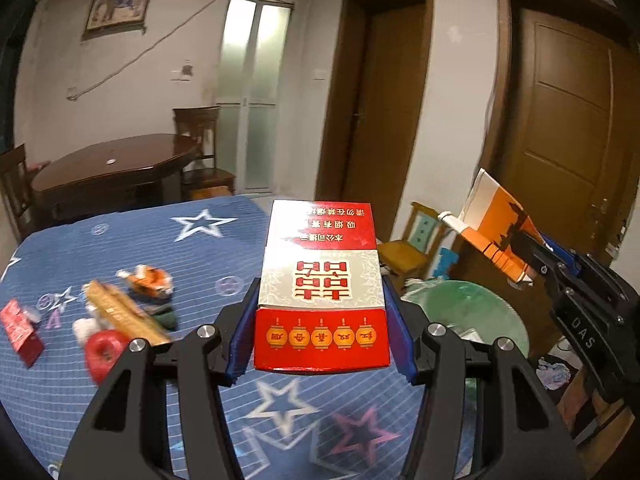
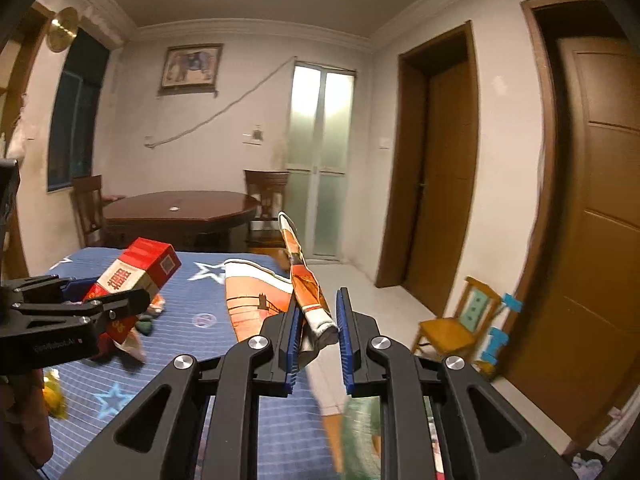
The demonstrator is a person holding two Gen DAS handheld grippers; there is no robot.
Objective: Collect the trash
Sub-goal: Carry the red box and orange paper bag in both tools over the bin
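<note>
1. Left hand-held gripper (image 1: 320,332) clamped on a red-and-white cigarette pack (image 1: 322,286), held up over the blue star-patterned counter (image 1: 208,248).
2. Right hand-held gripper (image 2: 318,334) pinched on a crumpled orange-and-white paper carton (image 2: 308,292), raised at the counter's right edge.
3. Left on the counter, far left: red tape roll (image 1: 103,351), small red box (image 1: 19,330), blurred wrappers (image 1: 150,280).
4. Green-lined trash bin (image 1: 468,312) low at right, beside the counter.
</note>
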